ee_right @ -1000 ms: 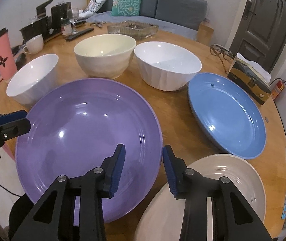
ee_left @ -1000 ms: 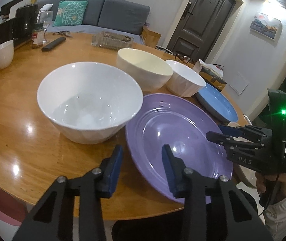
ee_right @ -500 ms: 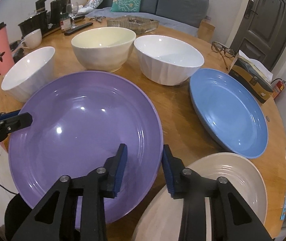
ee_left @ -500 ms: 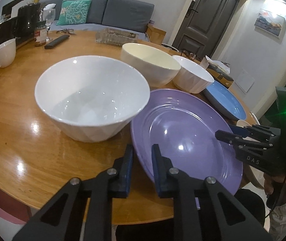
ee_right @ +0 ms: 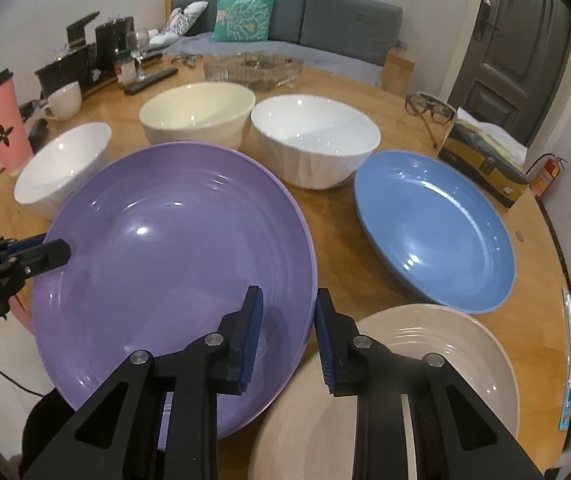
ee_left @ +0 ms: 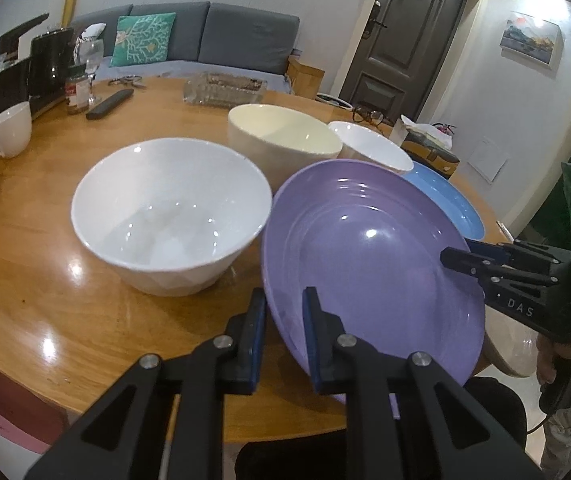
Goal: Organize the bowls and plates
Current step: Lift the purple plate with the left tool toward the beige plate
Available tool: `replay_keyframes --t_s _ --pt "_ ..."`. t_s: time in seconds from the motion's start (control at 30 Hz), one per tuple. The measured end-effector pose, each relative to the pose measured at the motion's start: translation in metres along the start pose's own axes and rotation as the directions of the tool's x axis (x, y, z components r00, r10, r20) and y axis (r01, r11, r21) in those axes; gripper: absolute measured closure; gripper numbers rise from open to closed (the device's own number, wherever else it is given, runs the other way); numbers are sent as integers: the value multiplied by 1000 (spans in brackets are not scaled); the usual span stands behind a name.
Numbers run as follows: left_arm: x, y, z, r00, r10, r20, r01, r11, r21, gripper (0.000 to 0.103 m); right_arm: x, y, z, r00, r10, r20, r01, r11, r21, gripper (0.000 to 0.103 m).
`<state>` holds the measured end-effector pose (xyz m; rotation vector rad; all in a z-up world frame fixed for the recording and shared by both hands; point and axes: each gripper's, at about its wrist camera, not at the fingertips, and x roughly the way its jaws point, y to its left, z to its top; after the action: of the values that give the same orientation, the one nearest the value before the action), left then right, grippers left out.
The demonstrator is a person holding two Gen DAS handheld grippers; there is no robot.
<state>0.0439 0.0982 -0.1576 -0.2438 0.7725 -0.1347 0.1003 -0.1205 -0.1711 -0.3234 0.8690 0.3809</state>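
Grippers both clamped on purple plate: left gripper on its left rim, right gripper on right rim. Plate tilted, lifted off table, beside white bowl.

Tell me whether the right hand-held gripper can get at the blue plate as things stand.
Probably not right now: the right hand-held gripper is shut on the purple plate rim. The blue plate itself lies uncovered on the table, nothing on it.
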Motion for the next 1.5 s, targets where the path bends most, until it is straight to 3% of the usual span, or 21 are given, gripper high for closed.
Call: replay_keyframes --t_s 0.47,0.93,1.3,1.5 --pt "-21 -28 10 999 -10 43 8 999 53 88 -43 -14 -4 996 -16 86 14 999 32 80" --pt "-35 -102 20 997 -51 64 38 982 185 88 -93 -61 -33 984 -67 166 48 992 117 80" --pt "-16 -182 11 996 -88 -6 85 943 322 88 -122 -125 -86 975 -134 175 86 963 255 80" --pt "1 -204 2 995 -75 -60 91 928 361 88 -117 -146 -112 980 -138 142 92 952 292 80"
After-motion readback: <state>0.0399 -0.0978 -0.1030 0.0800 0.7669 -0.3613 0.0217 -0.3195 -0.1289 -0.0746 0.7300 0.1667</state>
